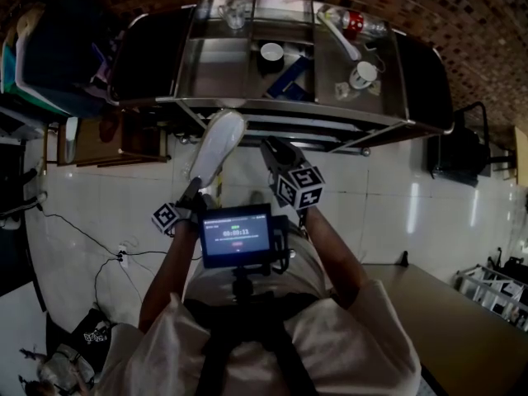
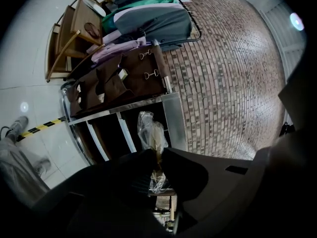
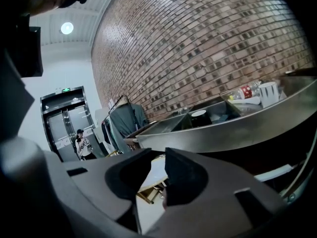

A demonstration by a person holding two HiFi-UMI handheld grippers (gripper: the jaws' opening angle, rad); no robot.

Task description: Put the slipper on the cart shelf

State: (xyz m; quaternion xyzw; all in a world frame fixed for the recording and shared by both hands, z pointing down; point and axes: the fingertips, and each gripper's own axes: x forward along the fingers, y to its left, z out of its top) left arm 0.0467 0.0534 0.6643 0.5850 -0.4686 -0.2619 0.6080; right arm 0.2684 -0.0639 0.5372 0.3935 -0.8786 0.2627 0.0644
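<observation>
A white slipper (image 1: pixel 217 141) sticks out of my left gripper (image 1: pixel 200 186), toe toward the steel cart (image 1: pixel 289 110), and ends just short of the cart's lower shelf (image 1: pixel 290 130). In the left gripper view the slipper (image 2: pixel 151 132) shows edge-on in clear wrap, pinched between the dark jaws of the left gripper (image 2: pixel 158 156). The cart's shelf frame (image 2: pixel 124 105) lies right behind it. My right gripper (image 1: pixel 273 148) hovers beside the slipper, also near the cart's front. In its own view the right gripper (image 3: pixel 158 157) stands narrowly open and holds nothing, below the cart's tray rim (image 3: pixel 233 130).
The cart's top tray holds a white cup (image 1: pixel 271 52), a mug (image 1: pixel 362 74) and a bottle (image 1: pixel 351 21). Hanging clothes (image 2: pixel 148 21) and a wooden chair (image 1: pixel 95 143) stand left of the cart. A table (image 1: pixel 462 320) is at the lower right. Cables (image 1: pixel 99 254) lie on the floor.
</observation>
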